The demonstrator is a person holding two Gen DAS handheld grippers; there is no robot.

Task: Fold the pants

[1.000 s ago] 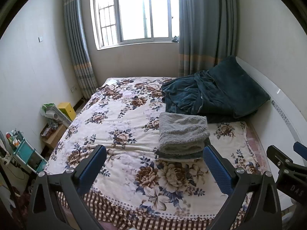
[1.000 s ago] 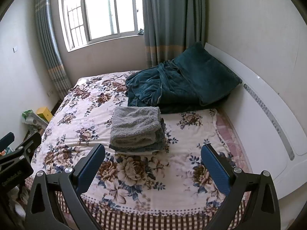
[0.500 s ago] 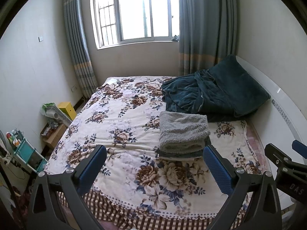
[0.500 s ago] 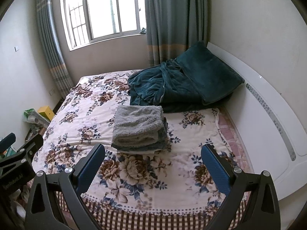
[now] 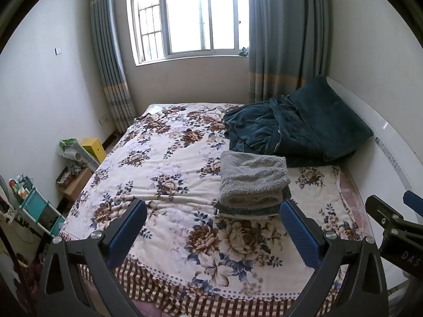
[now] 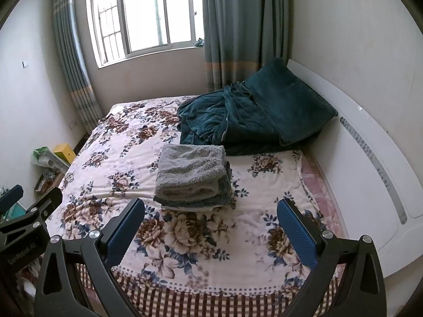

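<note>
Both jaws are gaping wide, gripping nothing: the left gripper and right gripper are hovering over the bed's near edge. Folded grey pants are sitting atop a small stack on the floral bedspread, just before a rumpled dark teal blanket.

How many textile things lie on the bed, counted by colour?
Grey: 1, the folded fluffy grey garment on top of the stack.
Dark teal: 2, the crumpled teal blanket and the teal pillow against the headboard.
Darker folded pieces under the grey one: number cannot be told.
Total clearly countable: 3.
</note>
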